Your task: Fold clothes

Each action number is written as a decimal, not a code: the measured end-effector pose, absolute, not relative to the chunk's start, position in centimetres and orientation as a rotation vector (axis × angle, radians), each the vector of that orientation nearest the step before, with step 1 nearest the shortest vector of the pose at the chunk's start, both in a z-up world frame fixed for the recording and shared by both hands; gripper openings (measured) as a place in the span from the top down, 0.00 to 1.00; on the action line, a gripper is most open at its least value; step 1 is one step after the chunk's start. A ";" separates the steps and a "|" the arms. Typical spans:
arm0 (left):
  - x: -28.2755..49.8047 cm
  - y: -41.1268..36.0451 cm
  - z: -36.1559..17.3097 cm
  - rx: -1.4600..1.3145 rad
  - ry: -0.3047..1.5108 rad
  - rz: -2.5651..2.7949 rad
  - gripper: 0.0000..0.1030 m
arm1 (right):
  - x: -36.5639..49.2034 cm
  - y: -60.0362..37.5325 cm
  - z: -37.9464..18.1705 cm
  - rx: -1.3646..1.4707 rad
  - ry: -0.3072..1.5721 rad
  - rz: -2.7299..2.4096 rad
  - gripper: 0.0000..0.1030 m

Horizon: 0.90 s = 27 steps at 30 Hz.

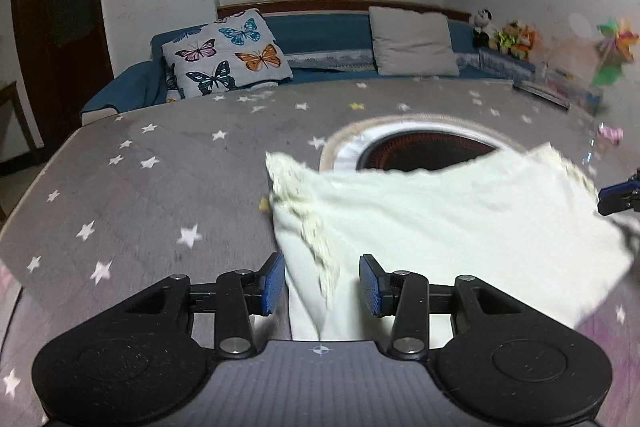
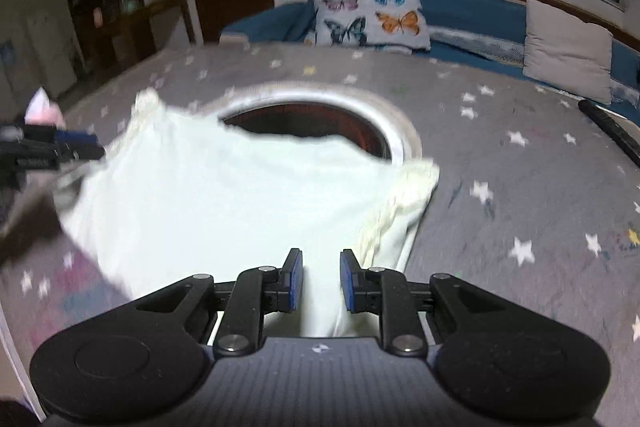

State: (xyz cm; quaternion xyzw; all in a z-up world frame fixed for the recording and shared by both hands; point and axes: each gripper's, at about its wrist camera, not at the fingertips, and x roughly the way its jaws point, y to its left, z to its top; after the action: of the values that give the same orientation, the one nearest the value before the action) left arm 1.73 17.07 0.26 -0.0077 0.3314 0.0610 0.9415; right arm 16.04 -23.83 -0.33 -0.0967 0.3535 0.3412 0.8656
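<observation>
softly rumpled, lace-edged cream garment [image 1: 440, 223] lies between both parted grippers.

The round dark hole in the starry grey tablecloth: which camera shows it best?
The right wrist view: the round dark hole sits near centre, its pale rim mostly visible. In the left wrist view the cream garment covers more of it.

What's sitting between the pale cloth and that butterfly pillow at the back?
In the left wrist view, a round dark opening with a pale rim, partly covered by the cream cloth, then bare star-print cover up to the butterfly pillow.
</observation>
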 end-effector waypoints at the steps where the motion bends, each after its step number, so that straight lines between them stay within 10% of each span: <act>1: 1.3 17.0 0.1 -0.014 0.682 0.129 0.57 | 15.6 -24.0 -0.3 -0.208 0.740 0.718 0.81; 27: -4.6 16.9 -1.3 -0.308 0.688 0.172 0.57 | 11.9 -19.3 1.5 -0.337 0.757 0.870 0.80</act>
State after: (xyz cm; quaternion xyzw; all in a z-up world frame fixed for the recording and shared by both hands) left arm -4.57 16.94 -1.27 -0.1500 0.3355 0.0837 0.9262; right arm 11.86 -19.29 1.54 -0.1583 0.3561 0.4092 0.8250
